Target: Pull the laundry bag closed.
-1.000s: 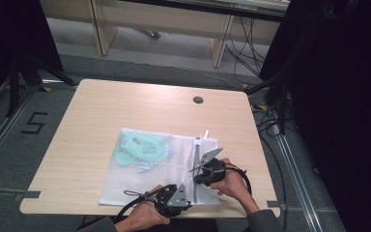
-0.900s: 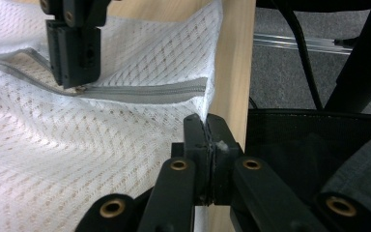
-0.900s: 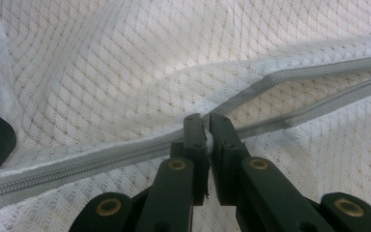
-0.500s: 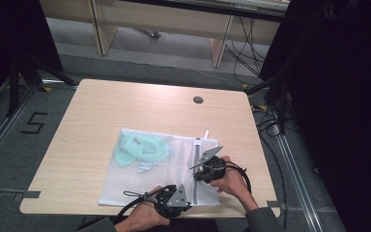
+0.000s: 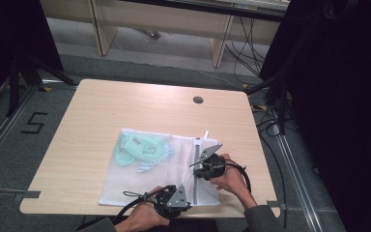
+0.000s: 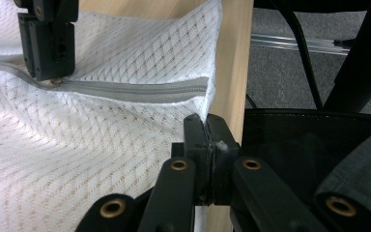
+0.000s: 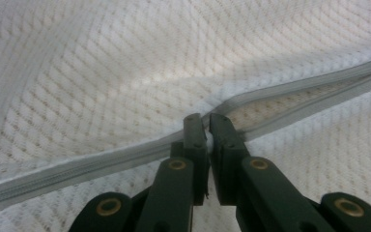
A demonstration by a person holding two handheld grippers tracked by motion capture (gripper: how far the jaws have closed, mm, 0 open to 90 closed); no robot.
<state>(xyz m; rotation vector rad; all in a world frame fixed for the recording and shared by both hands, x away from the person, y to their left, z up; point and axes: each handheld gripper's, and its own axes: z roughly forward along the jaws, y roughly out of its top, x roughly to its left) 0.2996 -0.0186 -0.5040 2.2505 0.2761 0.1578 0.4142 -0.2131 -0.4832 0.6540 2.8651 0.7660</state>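
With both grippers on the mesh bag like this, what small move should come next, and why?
Probably slide the right gripper along the zipper toward the open stretch. Its jaws are pinched at the point where the teeth part, seemingly on the slider, closed track behind, a gap ahead. The left gripper clamps the mesh bag corner at the table edge, anchoring it against the pull.

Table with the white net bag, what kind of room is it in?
Probably a lab or recording studio, not a home: the bare wooden table stands between dark curtains, with cables on grey carpet and a taped "5".
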